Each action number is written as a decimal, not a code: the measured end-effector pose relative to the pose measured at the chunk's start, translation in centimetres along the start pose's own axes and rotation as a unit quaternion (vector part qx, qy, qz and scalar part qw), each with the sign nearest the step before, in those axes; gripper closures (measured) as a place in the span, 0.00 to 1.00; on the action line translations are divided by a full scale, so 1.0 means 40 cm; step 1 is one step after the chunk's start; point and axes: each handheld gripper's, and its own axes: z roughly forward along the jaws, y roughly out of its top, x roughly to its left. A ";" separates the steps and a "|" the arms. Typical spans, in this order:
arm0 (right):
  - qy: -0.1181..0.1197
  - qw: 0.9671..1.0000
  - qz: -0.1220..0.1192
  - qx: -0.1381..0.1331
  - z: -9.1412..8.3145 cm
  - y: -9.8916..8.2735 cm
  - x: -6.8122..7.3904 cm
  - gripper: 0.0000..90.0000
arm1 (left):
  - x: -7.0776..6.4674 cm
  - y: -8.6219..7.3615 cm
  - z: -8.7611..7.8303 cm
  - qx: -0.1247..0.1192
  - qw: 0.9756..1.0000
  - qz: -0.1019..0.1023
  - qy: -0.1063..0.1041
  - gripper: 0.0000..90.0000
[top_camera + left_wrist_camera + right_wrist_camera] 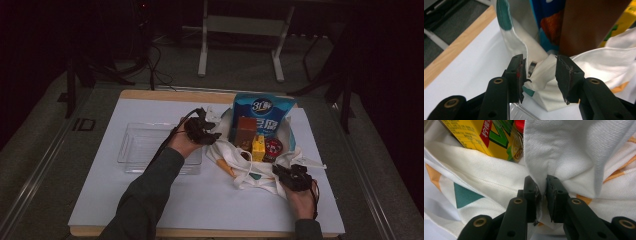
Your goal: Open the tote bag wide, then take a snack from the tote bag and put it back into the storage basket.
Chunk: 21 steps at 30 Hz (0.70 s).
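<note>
Right gripper [541, 192] pinches the near hem of the white printed cloth tote bag [250, 172] lying mid-table (groceries standing inside), while left gripper [540, 75] straddles the far hem with jaws apart, so it should clamp before lifting evenly.

- On the blue packet [263, 114] standing at the back of the white cloth bag [250, 172]: a round white mark near the top with "30" readable in the high view; larger white characters below, too blurred to read.
- On the yellow carton [486, 137] in the right gripper view: Chinese characters "柠檬" in white on a red band, big green letters on the front cut off by the edge, and fine black print on the side panel, too small to read.
</note>
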 end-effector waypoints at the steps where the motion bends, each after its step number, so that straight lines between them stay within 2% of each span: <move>1: 0.000 1.000 0.000 0.000 0.000 0.000 0.000 0.87 | 0.000 0.000 0.000 0.000 1.000 0.000 0.000 0.64; 3: 0.006 1.000 0.000 0.002 0.000 0.001 -0.004 0.87 | 0.009 0.006 -0.012 -0.007 1.000 -0.012 -0.013 0.64; 6: 0.012 1.000 0.003 0.000 0.000 0.000 -0.010 0.87 | 0.014 0.008 -0.020 -0.016 1.000 -0.014 -0.021 0.65; 8: 0.014 1.000 0.007 0.000 0.000 -0.001 -0.011 0.87 | 0.020 0.012 -0.024 -0.015 0.999 -0.018 -0.039 0.67; 10: 0.014 1.000 0.006 0.003 0.001 0.002 -0.011 0.87 | 0.022 0.022 -0.024 -0.008 0.998 -0.018 -0.052 0.70; 13: 0.015 1.000 0.006 0.003 0.001 0.002 -0.012 0.87 | 0.020 0.029 -0.024 -0.010 0.998 -0.014 -0.064 0.73; 16: 0.015 1.000 0.006 0.003 0.001 0.002 -0.012 0.87 | 0.012 0.047 -0.030 -0.022 0.997 -0.002 -0.077 0.70; 17: 0.015 1.000 0.006 0.003 0.001 0.002 -0.012 0.87 | 0.012 0.047 -0.030 -0.022 0.997 -0.002 -0.077 0.70; 18: 0.016 1.000 0.006 0.003 0.001 0.002 -0.012 0.87 | 0.012 0.056 -0.031 -0.024 0.996 -0.003 -0.089 0.69; 21: 0.018 1.000 0.007 0.003 0.001 0.002 -0.014 0.87 | 0.011 0.063 -0.031 -0.027 0.995 0.000 -0.097 0.66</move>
